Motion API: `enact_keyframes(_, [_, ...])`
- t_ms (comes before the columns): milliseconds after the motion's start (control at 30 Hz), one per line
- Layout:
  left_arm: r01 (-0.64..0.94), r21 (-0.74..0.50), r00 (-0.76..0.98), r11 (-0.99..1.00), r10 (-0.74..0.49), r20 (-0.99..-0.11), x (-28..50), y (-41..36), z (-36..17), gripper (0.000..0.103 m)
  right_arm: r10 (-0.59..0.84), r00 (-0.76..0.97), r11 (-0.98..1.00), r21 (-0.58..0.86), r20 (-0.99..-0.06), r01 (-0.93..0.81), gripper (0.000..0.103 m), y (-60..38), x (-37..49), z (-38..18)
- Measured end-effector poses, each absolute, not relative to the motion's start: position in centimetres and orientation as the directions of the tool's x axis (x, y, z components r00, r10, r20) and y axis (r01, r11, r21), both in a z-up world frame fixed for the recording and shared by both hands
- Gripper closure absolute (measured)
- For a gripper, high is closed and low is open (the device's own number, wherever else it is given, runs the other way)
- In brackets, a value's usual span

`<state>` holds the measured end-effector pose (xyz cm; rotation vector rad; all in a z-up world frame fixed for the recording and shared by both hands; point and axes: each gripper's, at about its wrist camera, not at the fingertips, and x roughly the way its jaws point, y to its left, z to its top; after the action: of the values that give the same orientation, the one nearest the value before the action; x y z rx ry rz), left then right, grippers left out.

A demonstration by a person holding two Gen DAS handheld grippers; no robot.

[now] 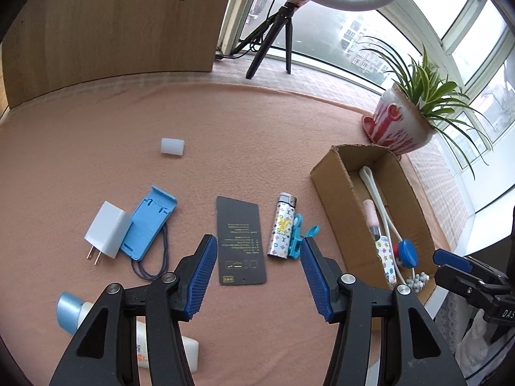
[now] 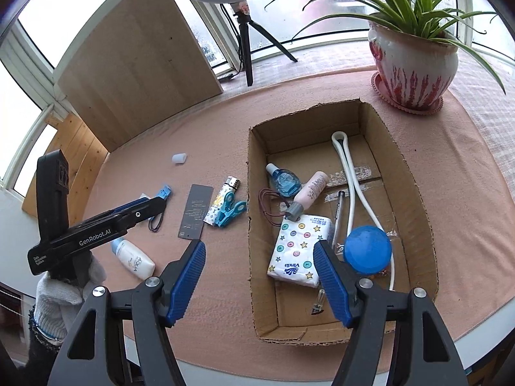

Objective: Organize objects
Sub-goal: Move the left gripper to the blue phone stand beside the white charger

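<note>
My left gripper [image 1: 257,263] is open and empty, above the pink cloth with a dark card [image 1: 241,239] between its fingers. Beside the card lie a patterned lighter [image 1: 283,225] and a blue clip [image 1: 297,236]. To the left are a white charger [image 1: 107,230], a blue phone stand [image 1: 149,222], a white cap [image 1: 172,146] and a lotion tube [image 1: 135,331]. My right gripper [image 2: 259,265] is open and empty over the near end of the cardboard box [image 2: 257,289]. The box holds a tissue pack [image 2: 302,251], a blue lid [image 2: 367,249], a pink bottle [image 2: 310,191] and a white cord [image 2: 352,186].
A potted plant [image 2: 415,64] stands behind the box at the back right. A ring light tripod [image 2: 246,38] and a wooden board [image 2: 135,61] stand at the back. The table edge runs close below the box.
</note>
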<state>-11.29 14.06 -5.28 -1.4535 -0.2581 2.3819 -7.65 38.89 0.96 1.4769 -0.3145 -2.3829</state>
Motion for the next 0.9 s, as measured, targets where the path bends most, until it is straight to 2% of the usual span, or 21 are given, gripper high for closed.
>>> enact_keyframes(233, [-0.152,-0.329,-0.412,-0.932,0.362,-0.836,-12.1,9.5,-6.1,0.05,-0.414,-0.374,-0.91,0.379,-0.83,0.168,0.037,35.5,-7.8,0.4])
enact_keyframes(400, [-0.084,-0.392,-0.396,-0.916,0.392,-0.831,-13.5,5.5,-7.4,0.07,-0.44,-0.355,-0.898,0.403,-0.825,0.176,0.037,33.1,-8.1,0.3])
enact_keyframes(900, [-0.127,-0.388,-0.305,-0.913,0.409,-0.86,-15.2,3.8,-10.7,0.074,-0.477,-0.317,-0.878,0.458,-0.82,0.137,0.037,28.7,-9.6,-1.0])
